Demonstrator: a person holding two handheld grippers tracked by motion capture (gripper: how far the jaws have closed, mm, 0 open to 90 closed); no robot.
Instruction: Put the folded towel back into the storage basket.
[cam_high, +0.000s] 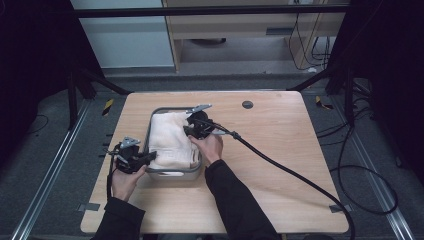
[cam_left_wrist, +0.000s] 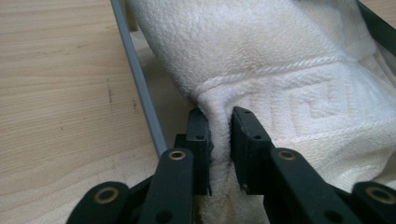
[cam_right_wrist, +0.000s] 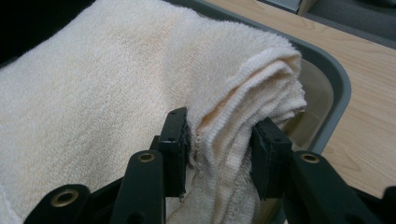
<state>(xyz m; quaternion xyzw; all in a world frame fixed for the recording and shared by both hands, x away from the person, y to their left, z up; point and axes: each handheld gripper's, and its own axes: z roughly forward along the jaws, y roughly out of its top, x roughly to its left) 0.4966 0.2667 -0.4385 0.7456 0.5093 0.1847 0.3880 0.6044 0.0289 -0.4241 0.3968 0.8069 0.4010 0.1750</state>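
**Both jaws pinch a folded towel in a grey tray**

A thick, cream terry towel (cam_high: 171, 140) lies folded in a shallow rectangular grey tray (cam_high: 176, 174) with rounded corners, on the pale wood-grain table (cam_high: 280, 150). The left gripper (cam_left_wrist: 219, 140) has its black jaws closed narrowly on a soft ridge of the towel's near edge, beside a woven key-pattern band. The right gripper (cam_right_wrist: 219, 144) holds a thicker bunch of layered, looped folds at the far end, its jaws partly apart around them.

I see a folded white towel (cam_high: 171, 141) in a grey bin (cam_high: 176, 173) on the wooden table (cam_high: 280, 150). Left gripper (cam_high: 148, 158) at its near-left edge, right gripper (cam_high: 189, 131) on its far-right side.
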